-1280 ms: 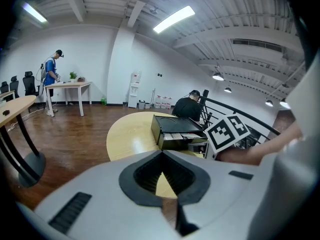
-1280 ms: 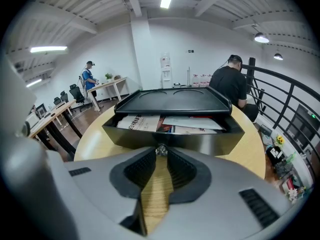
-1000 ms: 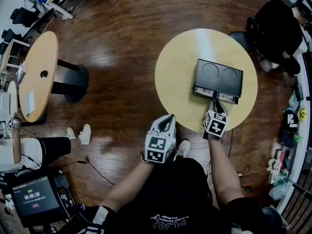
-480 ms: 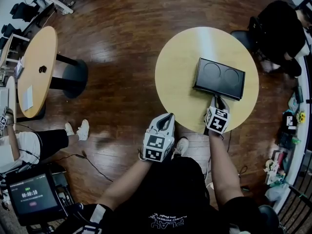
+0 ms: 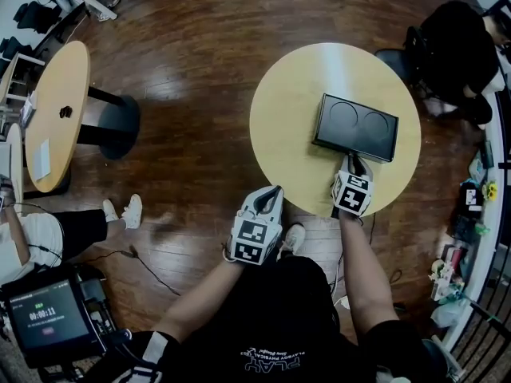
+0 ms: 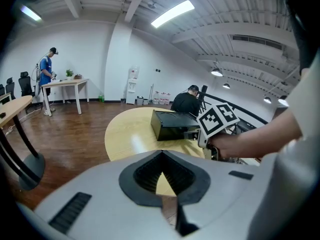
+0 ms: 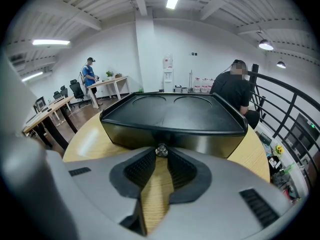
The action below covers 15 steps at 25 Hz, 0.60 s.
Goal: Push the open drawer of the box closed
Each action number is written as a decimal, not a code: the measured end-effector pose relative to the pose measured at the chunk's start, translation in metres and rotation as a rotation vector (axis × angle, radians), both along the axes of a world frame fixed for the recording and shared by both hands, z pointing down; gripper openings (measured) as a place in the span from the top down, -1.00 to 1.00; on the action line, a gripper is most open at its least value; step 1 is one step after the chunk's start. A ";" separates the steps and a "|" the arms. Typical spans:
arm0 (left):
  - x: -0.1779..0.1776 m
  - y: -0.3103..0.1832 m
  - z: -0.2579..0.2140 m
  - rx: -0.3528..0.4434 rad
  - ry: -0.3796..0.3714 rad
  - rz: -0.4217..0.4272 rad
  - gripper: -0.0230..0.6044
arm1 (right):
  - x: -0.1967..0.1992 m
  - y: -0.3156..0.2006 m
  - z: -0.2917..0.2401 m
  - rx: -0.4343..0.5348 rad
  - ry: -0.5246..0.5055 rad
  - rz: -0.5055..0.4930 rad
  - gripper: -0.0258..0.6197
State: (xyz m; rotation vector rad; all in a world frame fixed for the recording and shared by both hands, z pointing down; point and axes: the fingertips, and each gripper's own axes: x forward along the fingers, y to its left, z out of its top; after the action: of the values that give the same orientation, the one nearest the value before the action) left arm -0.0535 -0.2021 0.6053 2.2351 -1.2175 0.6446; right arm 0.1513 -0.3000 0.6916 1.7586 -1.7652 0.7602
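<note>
Now outstretched, the right gripper (image 5: 352,164) pinches the box knob (image 7: 161,150).

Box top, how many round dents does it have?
2. On the black box, the left recess sits toward its left end and the right recess toward its right end; none looks hidden.

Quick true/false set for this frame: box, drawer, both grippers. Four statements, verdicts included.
1. The black box sits on the round table. True.
2. The left gripper grips the box. False: its jaws are together on nothing, at the table's near edge, apart from the box.
3. The right gripper has its jaw tips at the drawer's knob. True.
4. The drawer sticks far out. False: its front looks flush with the box.
</note>
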 end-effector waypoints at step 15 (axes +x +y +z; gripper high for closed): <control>0.003 0.007 0.000 -0.013 0.009 0.032 0.94 | -0.008 0.010 -0.007 -0.021 -0.040 0.025 0.67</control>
State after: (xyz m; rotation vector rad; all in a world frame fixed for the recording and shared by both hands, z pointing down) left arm -0.0503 -0.1951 0.6054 2.2485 -1.1727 0.6519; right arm 0.1433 -0.2903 0.6843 1.7660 -1.7576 0.8274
